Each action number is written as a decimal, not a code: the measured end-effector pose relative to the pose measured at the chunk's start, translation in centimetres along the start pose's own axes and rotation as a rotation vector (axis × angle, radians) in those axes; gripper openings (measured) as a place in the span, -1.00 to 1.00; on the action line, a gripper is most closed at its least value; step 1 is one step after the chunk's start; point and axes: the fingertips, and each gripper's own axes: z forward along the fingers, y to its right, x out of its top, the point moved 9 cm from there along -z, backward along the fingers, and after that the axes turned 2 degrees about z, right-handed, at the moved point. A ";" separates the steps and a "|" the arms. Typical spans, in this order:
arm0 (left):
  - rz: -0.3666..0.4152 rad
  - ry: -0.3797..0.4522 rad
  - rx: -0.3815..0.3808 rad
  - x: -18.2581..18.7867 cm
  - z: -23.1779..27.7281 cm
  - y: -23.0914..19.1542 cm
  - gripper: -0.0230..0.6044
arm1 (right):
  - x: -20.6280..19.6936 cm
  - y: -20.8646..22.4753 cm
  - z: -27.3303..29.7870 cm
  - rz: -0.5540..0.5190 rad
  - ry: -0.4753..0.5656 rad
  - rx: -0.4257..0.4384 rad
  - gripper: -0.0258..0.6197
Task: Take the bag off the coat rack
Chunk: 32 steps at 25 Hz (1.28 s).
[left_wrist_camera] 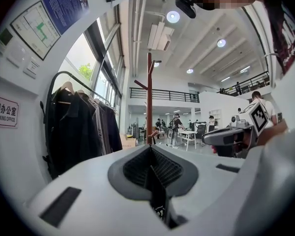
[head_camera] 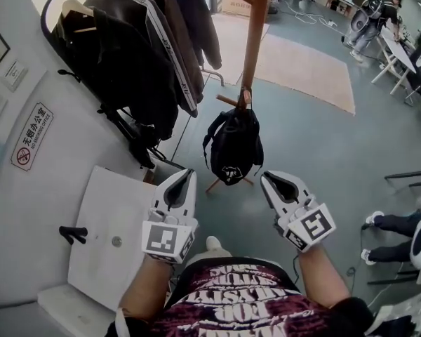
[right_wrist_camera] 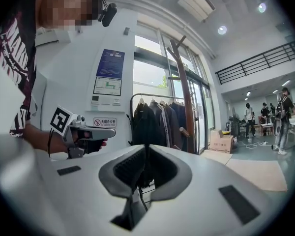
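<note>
While I looked down through the head view, the task had not really begun. Far on the left, dark jackets [head_camera: 126, 55] hung on a clothes rail, and they were not part of the job. Next came the left gripper [head_camera: 187, 177], held low in front of the body; its jaws were pressed fully together with nothing between them, and its own view confirmed this. It was well apart from the bag.

In the middle, the black bag [head_camera: 233, 146] was still hanging by its strap from a low peg of the wooden coat rack [head_camera: 252, 41], with its body hanging free above the rack's feet. Neither gripper touched it.

On the right, the right gripper [head_camera: 268, 182] was held at about the same height as the left one. Its jaws stood a little apart, and the right gripper view showed only the far jackets through the narrow gap, so it was holding nothing.

By my judgement everything was left to do: to reach the strap, to grasp it, to lift it over the peg and to bring the bag away.
</note>
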 end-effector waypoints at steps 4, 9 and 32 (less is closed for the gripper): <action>0.002 -0.003 -0.045 0.1 1.3 -1.1 -0.91 | 0.5 0.2 1.3 -0.007 0.011 -0.032 -0.83; -0.015 -0.034 -0.073 -0.9 2.8 -1.4 -0.90 | 1.1 1.0 2.6 0.001 0.016 -0.061 -0.83; -0.037 -0.078 -0.076 -1.5 15.1 -1.5 -0.75 | 0.8 12.4 9.7 0.011 -0.036 0.051 -0.80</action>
